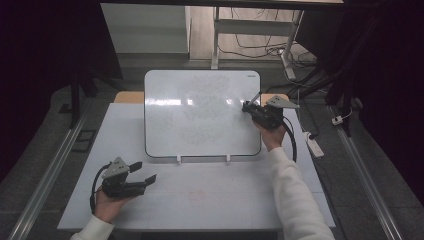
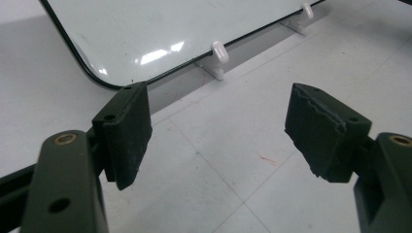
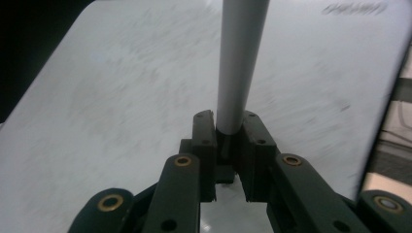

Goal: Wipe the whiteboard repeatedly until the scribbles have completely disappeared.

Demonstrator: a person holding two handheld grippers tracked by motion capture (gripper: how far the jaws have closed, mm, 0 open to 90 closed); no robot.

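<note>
White worktop, one tool idle and one clamped on a marker

White covers nearly everything here: the worktop (image 1: 200, 200), the person's sleeves and the board beyond. Nearest the person, at the left front of the worktop, the left hand (image 1: 107, 205) holds the left tool (image 1: 142, 172) low over the bare surface, its jaws spread wide with nothing between them. In the left gripper view the two black pads (image 2: 127, 131) stand well apart, framing pale worktop with faint seams and a small reddish smear (image 2: 267, 159). Just past them lies the rounded near corner of the whiteboard (image 2: 160, 34), black-edged, with two white clips (image 2: 219, 51) along its lower edge.

Farther out, the right sleeve (image 1: 295, 195) reaches diagonally across the right side of the worktop to the right hand (image 1: 272, 135), which carries the right tool (image 1: 248, 106) over the whiteboard's right part. This tool is clamped on a slim grey marker (image 1: 255, 96) that angles up and away from the jaws. The right gripper view shows the jaws pressed against both sides of the marker's barrel (image 3: 240, 58), which rises straight ahead over the board; its tip lies out of sight.

The whiteboard (image 1: 200, 112) sits at the middle and far part of the worktop, its surface covered with faint grey smudges and ceiling-light glare. A small dark logo (image 3: 353, 8) marks its far right corner. Beyond the worktop are a grey floor, cables (image 1: 260, 50) and the legs of a white frame (image 1: 216, 40).
</note>
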